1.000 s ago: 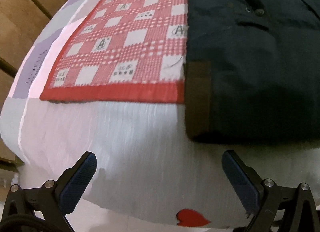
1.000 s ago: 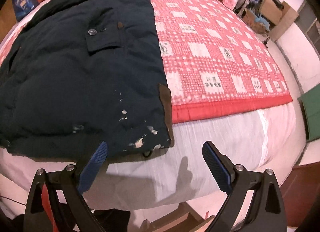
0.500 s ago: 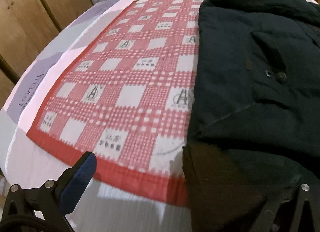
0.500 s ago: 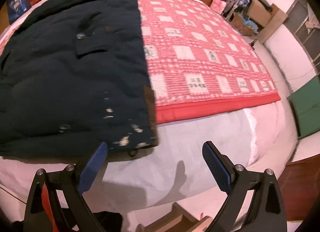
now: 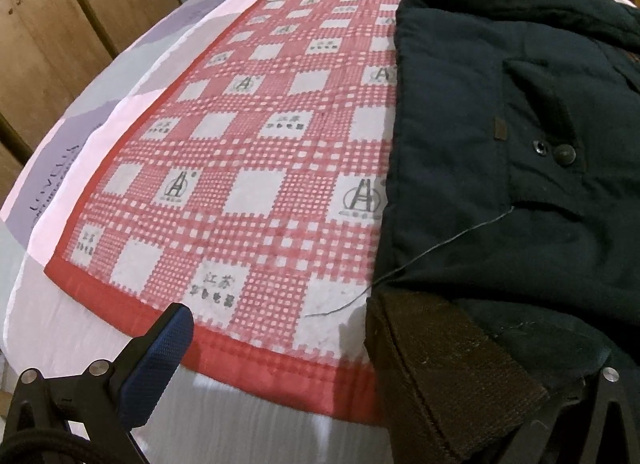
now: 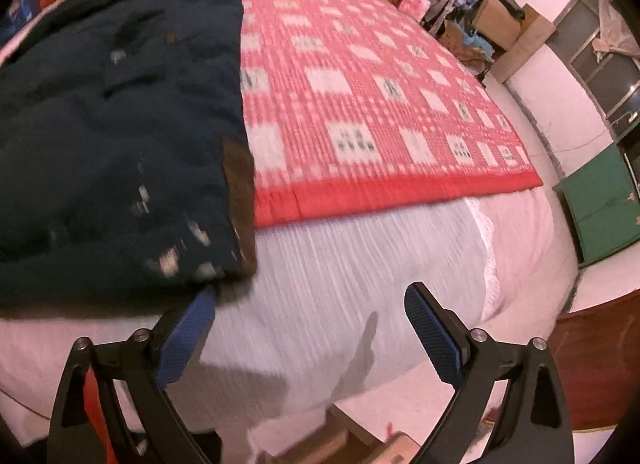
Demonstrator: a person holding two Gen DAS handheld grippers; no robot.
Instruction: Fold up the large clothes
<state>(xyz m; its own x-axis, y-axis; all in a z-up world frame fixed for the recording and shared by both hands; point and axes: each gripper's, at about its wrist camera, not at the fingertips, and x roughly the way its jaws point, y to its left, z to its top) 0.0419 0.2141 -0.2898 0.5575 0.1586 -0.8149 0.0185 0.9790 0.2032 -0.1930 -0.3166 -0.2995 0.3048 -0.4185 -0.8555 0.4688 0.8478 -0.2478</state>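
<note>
A: Where does the jacket [image 5: 520, 152] lie?

B: Spread flat on the bed [image 6: 360, 284], over the red checked quilt [image 5: 256, 168]. Its brown hem band [image 5: 444, 368] sits at the near edge, and in the left wrist view it fills the right half of the frame.

A: And the grippers?

B: The left gripper [image 5: 372, 376] stands apart, clamped on nothing. Its left finger [image 5: 156, 364] hovers over the quilt's red border, while its right finger is hidden beneath the hem corner. So the corner looks to be already between the jaws. The right gripper [image 6: 312, 340] is also spread wide and empty, with its left finger [image 6: 184, 340] just beside the jacket's near right corner.

A: How would you do this pinch well?

B: I judge the step to be taking both near corners. Slide deep enough to catch the thick band, not only the padded shell, and close both before lifting, so the hem rises evenly. The loose thread [image 5: 420, 256] near the left corner could snag.

A: What differs from a second ago?

B: Then the left gripper hung back over the white sheet [image 6: 352, 264], with the hem corner ahead. Now it is in under that corner. The right gripper has edged closer to its corner, and its view is blurred, so it seems to be moving.
</note>
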